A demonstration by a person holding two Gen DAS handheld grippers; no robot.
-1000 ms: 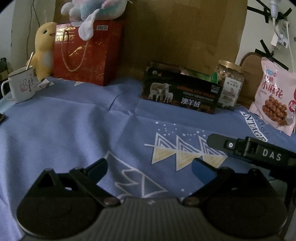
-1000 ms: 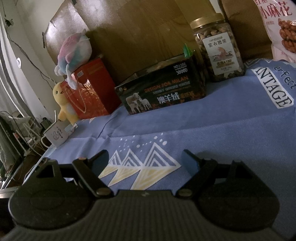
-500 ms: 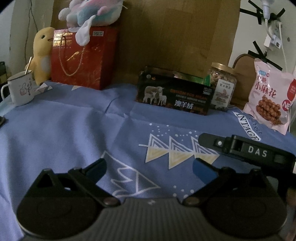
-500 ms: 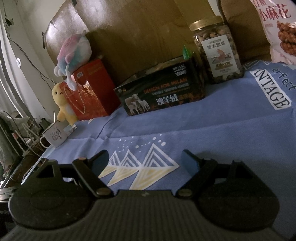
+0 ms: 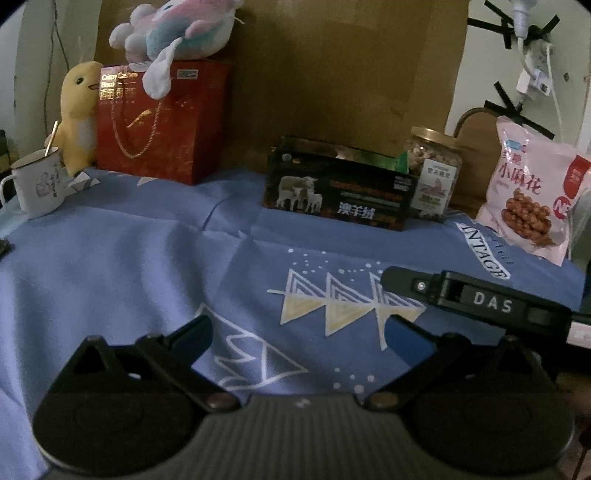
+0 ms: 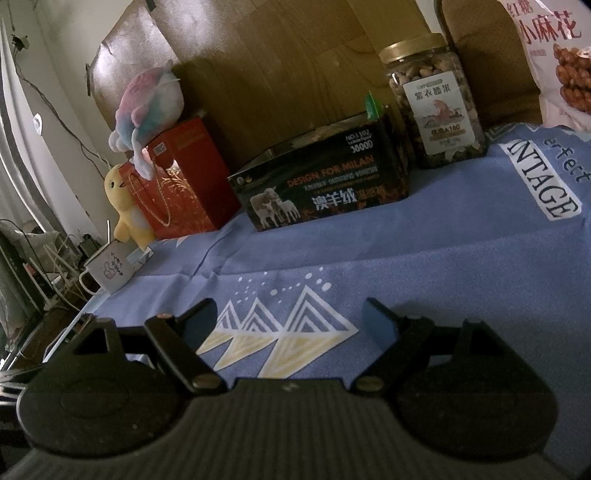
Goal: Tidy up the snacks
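Snacks stand in a row at the back of the blue cloth (image 5: 147, 266), against the brown board: going by size, the red bag (image 5: 162, 125) at the left, the black box (image 5: 340, 192) in the middle, the pink pouch (image 5: 532, 192) leaning at the far right, and the jar (image 6: 436, 103) just beside the box. The red bag looks stiff-sided and probably light, best taken by a side edge, though a plush toy (image 5: 177, 33) sits on top and could tumble. The box appears rigid with something green poking from its open top — grip a wall, not the contents. The pouch is likely soft, crinkly and slippery; pinch the upper seam. The jar (clear, gold lid, full of nuts) is probably the heaviest and smoothest, so take it around the body below the lid. The left gripper (image 5: 295, 336) hangs low over the cloth, jaws spread wide, holding nothing. The right gripper (image 6: 291, 321) is likewise wide apart and empty — well short of any snack.
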